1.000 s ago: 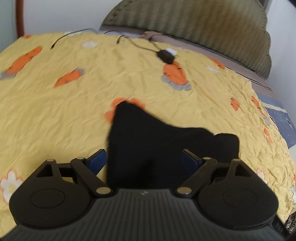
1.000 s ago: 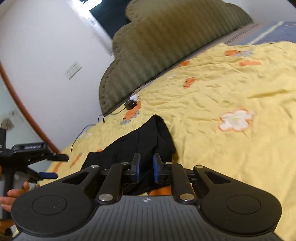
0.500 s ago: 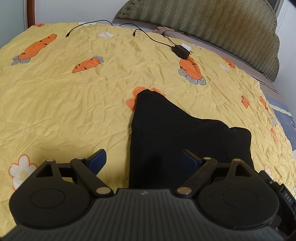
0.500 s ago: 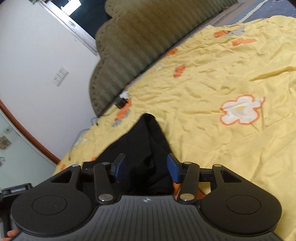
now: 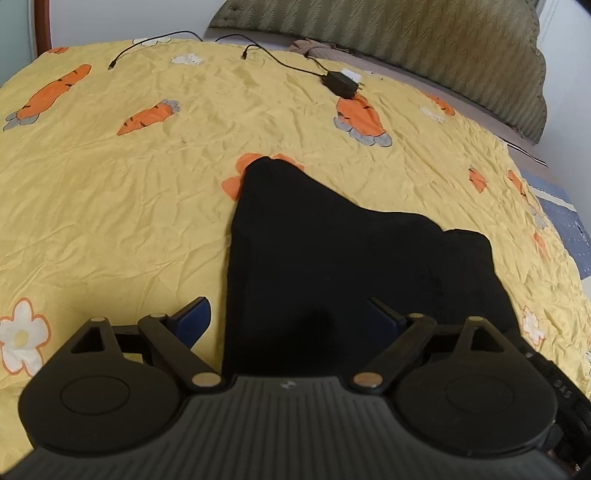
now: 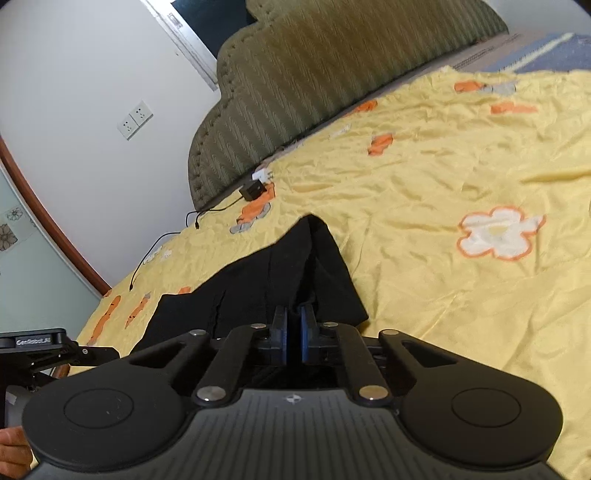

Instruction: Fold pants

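The black pants (image 5: 332, 258) lie on the yellow carrot-print bedspread (image 5: 110, 203), their long axis running from 6 o'clock up to a narrow tip at 12. Half a second ago the right gripper (image 6: 294, 328) stood apart; its jaws have just been closing and now pinch a fold of the cloth. The left gripper (image 5: 291, 317) hovers spread wide over the pants' near edge, as before. A black charger (image 5: 341, 85) and cable (image 5: 280, 61) rest at 12 o'clock, near the green headboard (image 5: 406, 33), well apart from the pants.
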### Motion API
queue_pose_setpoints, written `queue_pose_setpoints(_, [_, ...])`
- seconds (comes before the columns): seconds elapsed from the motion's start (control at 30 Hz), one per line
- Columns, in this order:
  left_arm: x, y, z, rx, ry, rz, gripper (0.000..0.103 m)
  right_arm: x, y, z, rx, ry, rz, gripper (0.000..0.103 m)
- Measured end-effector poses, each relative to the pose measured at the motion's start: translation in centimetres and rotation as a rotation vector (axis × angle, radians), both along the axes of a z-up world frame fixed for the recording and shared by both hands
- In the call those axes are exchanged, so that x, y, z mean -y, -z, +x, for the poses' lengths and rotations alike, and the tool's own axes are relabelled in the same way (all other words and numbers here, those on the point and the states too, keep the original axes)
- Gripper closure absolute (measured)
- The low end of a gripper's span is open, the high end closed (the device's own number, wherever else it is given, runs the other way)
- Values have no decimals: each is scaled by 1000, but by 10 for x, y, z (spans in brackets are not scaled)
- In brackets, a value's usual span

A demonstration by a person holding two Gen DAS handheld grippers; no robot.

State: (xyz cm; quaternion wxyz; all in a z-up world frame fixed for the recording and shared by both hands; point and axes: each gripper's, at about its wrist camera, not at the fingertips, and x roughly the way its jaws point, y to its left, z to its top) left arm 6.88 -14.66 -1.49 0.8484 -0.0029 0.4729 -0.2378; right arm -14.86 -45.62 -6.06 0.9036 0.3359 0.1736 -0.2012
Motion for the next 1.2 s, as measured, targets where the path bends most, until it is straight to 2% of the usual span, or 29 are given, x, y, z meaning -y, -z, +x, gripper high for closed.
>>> queue_pose_setpoints(0.1, [-4,0,3,-7,-5,-9,14,-1,-12,-8,13,7,-38,97])
queue_pose_setpoints(0.17, [-6,0,3,1,-10,-4,12,0,-11,-9,-34,15,-66,97])
queue_pose_setpoints(0.3, [-11,3,7,2,-29,4,11,9,8,-12,-71,41,5,97])
queue_pose_setpoints(0.37, [-13,6,10,-9,-30,11,11,10,12,-12,-80,46,20,92])
queue_pose_setpoints(0.43, [-17,8,12,-13,-31,12,11,10,9,-12,-104,46,0,81])
queue_pose_setpoints(0.57, [-21,6,13,-2,-26,-3,11,6,-16,-17,-79,116,-99,80])
queue_pose_setpoints(0.63, [-19,6,12,-25,0,-38,11,8,-26,0,-79,48,-120,80])
queue_pose_setpoints(0.7, [-12,7,6,-39,46,-72,11,9,-30,22,-73,-36,-98,80])
queue_pose_setpoints(0.8, [6,10,-8,-17,117,-54,11,16,-22,60,-56,-145,-19,79])
queue_pose_setpoints(0.87, [20,20,-16,-1,183,-7,6,22,-12,82,-107,-140,-2,79])
queue_pose_setpoints(0.93, [33,38,-21,25,196,122,6,35,1,93,-153,-113,-1,81])
queue_pose_setpoints(0.97, [33,44,-25,36,202,144,6,39,1,90,-138,-113,26,80])
queue_pose_setpoints(1.0, [31,46,-28,49,207,136,6,39,-6,87,-129,-117,22,79])
queue_pose_setpoints(1.07, [25,43,-27,42,215,121,6,31,-25,82,-127,-97,-111,75])
queue_pose_setpoints(1.1, [22,40,-25,30,215,104,6,32,-31,83,-122,-97,-132,74])
queue_pose_setpoints(1.2, [22,30,-15,45,213,78,5,52,-31,102,-72,-171,-7,74])
